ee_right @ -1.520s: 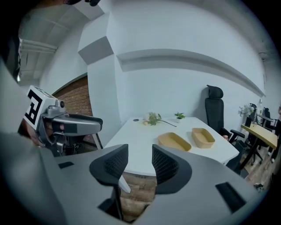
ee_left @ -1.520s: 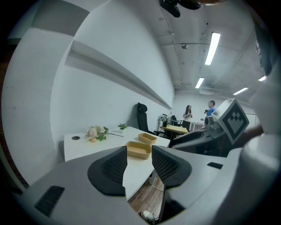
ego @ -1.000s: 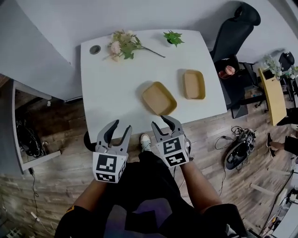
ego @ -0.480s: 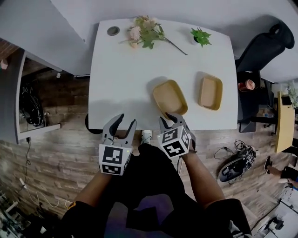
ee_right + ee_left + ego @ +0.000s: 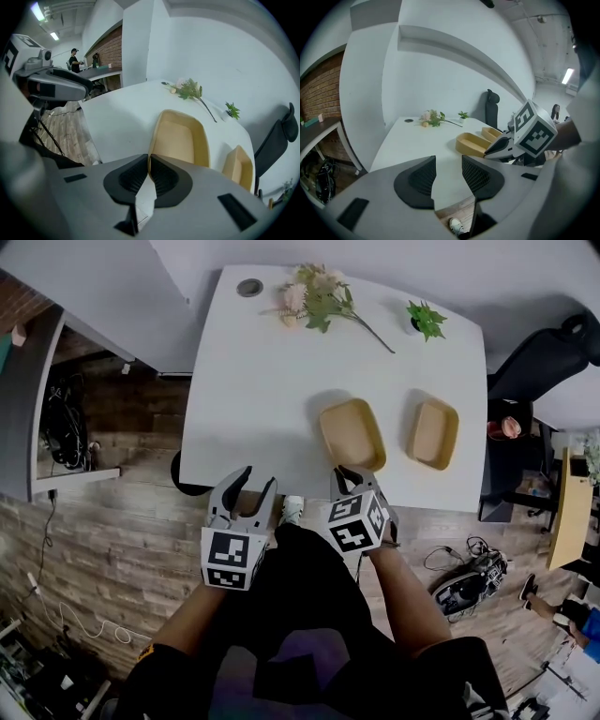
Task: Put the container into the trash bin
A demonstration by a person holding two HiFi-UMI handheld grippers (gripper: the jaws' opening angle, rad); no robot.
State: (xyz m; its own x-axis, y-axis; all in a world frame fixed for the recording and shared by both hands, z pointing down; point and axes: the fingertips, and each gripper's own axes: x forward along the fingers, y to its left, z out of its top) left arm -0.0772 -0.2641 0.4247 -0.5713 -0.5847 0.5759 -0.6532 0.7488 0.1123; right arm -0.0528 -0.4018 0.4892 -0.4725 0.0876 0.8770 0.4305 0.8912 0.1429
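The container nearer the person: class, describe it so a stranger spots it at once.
On the white table, two tan trays lie near the front edge. The container is the left one, beside its twin, with the right gripper closing its jaws on the near rim.

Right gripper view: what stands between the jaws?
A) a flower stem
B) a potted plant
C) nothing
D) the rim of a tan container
D: the right gripper is closing its jaws, and the near rim of the tan container is between them.
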